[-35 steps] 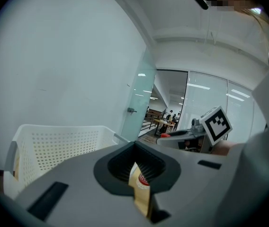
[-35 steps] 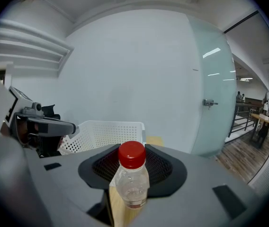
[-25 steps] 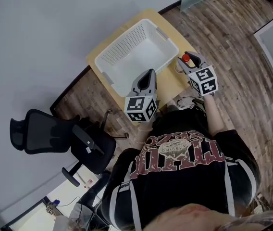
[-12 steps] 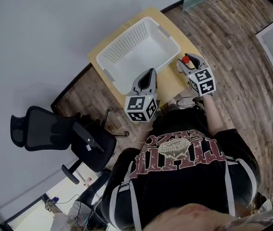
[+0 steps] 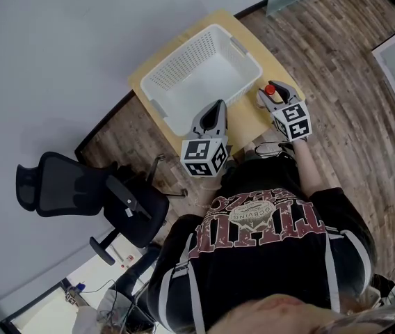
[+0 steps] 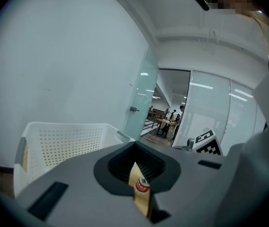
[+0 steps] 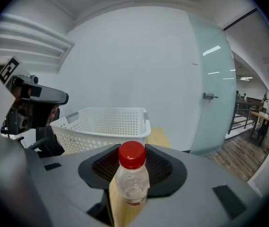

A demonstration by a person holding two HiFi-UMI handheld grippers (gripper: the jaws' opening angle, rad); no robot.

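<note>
A clear plastic bottle (image 7: 131, 181) with a red cap (image 5: 270, 89) stands between the jaws of my right gripper (image 5: 272, 97), which is shut on it over the right part of a small wooden table (image 5: 253, 120). A white perforated basket (image 5: 176, 60) fills most of that table and shows beyond the bottle in the right gripper view (image 7: 101, 122). My left gripper (image 5: 215, 110) hovers at the table's front edge, just in front of the basket (image 6: 63, 145). Its jaws stand nearly together. In the thin slit between them shows a tan strip with a red-and-white label (image 6: 141, 189).
A black office chair (image 5: 79, 197) stands on the wood floor left of the table. The plain wall runs close behind the basket. A frosted glass door (image 7: 215, 89) is to the right of it. The person's torso in a black shirt (image 5: 260, 235) fills the near side.
The right gripper has shifted slightly with the bottle still in it. In the left gripper view its marker cube sits lower. The basket looks nearer and larger in the right gripper view.
</note>
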